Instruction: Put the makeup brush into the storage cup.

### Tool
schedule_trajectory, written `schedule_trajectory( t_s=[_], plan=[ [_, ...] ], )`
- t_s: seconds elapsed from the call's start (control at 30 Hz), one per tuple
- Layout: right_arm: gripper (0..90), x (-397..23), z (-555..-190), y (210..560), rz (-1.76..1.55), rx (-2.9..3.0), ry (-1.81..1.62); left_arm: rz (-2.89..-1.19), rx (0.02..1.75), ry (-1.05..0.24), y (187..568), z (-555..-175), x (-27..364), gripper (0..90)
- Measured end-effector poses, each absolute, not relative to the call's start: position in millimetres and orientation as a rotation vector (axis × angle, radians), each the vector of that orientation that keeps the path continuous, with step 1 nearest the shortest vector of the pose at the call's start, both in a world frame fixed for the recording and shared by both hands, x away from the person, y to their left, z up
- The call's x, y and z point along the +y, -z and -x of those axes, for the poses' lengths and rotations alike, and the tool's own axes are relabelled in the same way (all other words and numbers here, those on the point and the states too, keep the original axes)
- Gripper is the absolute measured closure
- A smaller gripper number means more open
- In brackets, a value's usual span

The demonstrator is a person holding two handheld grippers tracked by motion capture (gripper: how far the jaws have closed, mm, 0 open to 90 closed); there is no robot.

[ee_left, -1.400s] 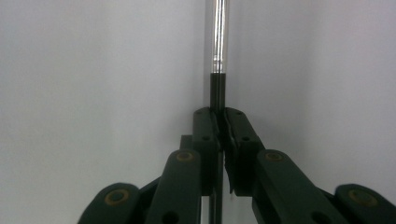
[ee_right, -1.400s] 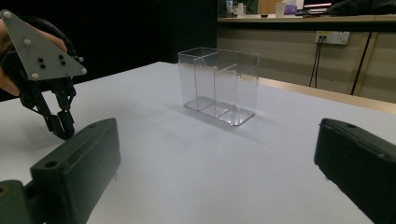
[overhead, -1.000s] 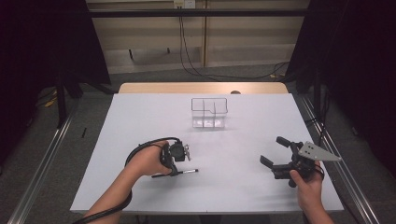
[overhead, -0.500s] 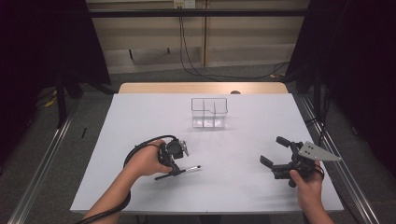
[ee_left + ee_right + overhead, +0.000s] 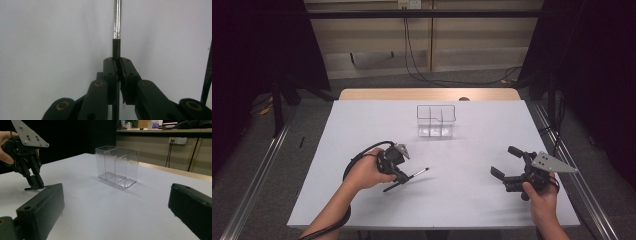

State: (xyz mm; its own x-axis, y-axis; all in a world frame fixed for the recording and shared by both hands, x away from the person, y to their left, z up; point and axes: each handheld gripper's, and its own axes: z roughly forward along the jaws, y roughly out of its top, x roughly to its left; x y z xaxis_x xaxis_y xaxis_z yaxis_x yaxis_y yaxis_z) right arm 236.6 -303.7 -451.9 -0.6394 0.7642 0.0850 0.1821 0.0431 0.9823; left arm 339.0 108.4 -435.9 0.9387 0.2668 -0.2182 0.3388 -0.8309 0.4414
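The left gripper (image 5: 401, 175) is clamped tight on what looks like a black-and-chrome pen (image 5: 408, 178) low over the white table (image 5: 362, 125), near the clear divided organizer (image 5: 436, 121), while the right gripper (image 5: 504, 165) hovers wide apart, holding nothing.

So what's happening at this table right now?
A person works at a white table with a gripper in each hand. The left gripper is shut on a slim pen-like stick, dark at the gripped end and metallic further out, its far end raised off the table. The right gripper is open with nothing between its jaws. A clear divided holder stands with nothing in it.
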Motion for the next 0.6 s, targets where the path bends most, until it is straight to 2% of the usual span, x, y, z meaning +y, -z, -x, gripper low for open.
schedule_trajectory(
  t_s=[0.17,0.6],
  plan=[
    [0.1,-304,-237,452,-0.95,1.859,-1.631,-2.536,0.47,0.19,434,-341,113,83.9],
    [0.1,-304,-236,452,-0.951,1.858,-1.632,-2.258,0.57,0.045,427,-342,124,83.9]
  ],
)
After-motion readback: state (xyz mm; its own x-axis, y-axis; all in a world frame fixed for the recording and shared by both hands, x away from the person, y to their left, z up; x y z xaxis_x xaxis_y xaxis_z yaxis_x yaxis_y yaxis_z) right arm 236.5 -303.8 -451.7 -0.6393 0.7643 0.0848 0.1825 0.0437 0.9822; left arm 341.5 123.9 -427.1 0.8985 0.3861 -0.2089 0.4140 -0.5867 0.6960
